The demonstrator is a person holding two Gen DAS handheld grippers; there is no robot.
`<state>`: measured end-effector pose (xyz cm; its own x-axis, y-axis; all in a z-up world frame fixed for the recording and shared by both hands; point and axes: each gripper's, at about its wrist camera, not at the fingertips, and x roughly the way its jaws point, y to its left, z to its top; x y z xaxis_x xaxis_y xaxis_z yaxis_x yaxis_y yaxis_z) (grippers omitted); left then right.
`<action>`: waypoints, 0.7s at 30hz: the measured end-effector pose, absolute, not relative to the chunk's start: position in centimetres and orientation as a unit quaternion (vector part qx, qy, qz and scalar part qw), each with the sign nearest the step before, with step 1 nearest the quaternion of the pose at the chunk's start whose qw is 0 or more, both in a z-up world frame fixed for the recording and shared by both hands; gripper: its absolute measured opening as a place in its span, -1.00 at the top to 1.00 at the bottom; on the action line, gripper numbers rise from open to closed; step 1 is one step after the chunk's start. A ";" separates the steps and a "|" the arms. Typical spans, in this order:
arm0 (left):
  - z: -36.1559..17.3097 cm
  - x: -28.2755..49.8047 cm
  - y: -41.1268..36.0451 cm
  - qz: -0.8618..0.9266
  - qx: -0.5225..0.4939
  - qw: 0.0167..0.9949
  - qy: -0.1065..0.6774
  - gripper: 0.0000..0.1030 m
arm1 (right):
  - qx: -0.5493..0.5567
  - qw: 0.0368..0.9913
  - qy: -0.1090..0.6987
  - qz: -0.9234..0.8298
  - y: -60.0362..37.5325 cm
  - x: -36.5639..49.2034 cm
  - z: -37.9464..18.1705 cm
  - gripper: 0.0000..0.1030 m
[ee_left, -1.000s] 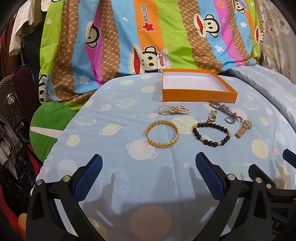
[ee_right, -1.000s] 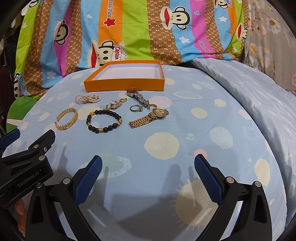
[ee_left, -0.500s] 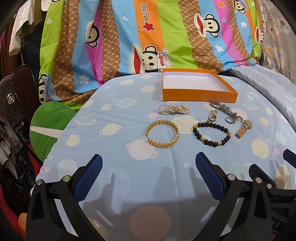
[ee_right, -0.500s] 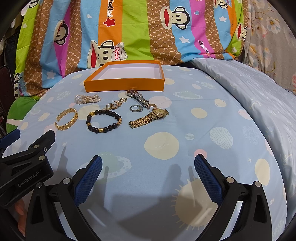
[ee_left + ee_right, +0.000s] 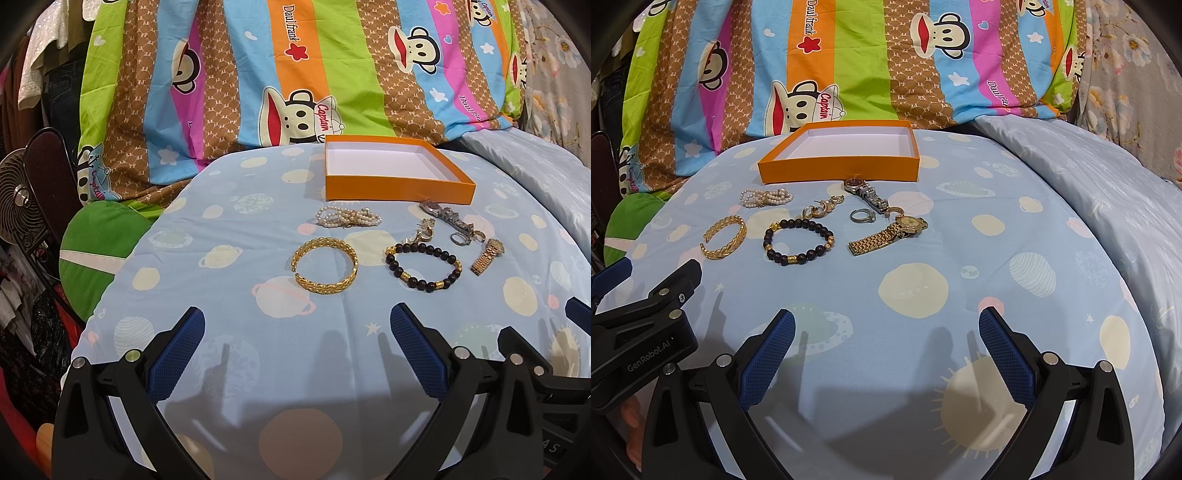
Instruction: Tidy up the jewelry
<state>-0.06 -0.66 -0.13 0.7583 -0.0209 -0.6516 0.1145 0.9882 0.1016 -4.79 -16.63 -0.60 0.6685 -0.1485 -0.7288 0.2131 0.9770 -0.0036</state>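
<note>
Nothing is being held yet: the left gripper [image 5: 295, 341] is hanging low over the near part of the blue planet-print sheet [image 5: 960, 295] with its jaws spread wide and empty, and the right gripper [image 5: 886, 341] is hovering just beside it, equally wide and empty. The jewelry is lying loose on the sheet, and the orange box [image 5: 842, 168], white inside and with nothing in it, is sitting just beyond the cluster, in front of the striped cartoon quilt [image 5: 849, 74]. Nearest the left gripper is the gold cuff bangle [image 5: 325, 270], with the pearl bracelet [image 5: 349, 218] behind it; the black bead bracelet [image 5: 798, 242] is lying in the middle, the gold watch [image 5: 888, 234] to the right, and the silver watch [image 5: 866, 194], the ring [image 5: 862, 216] and the small gold earrings [image 5: 822, 208] are crowding together close to the box. From where I am standing the trouble looks likely to come from that crowding and from the soft bedding: wide pads coming down on the ring could be catching the silver watch strap too, or pinching up a fold of sheet and dragging the neighbours along. The thin, flat pieces are giving little to grip, so a shallow pinch may be letting them slip and drop short of the box, and the earrings look small enough to get lost in a wrinkle.
</note>
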 end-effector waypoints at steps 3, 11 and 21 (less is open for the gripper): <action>-0.1 -0.1 -0.6 -0.036 0.067 0.935 0.346 -0.91 | 0.041 0.912 0.395 -0.099 -16.6 -4.8 -0.6 -0.90; -0.1 0.0 -0.6 -0.037 0.068 0.935 0.346 -0.91 | 0.043 0.912 0.397 -0.098 -16.4 -4.8 -0.7 -0.90; -0.2 -0.1 -0.5 -0.033 0.065 0.935 0.346 -0.91 | 0.048 0.913 0.392 -0.102 -17.3 -4.2 -0.4 -0.90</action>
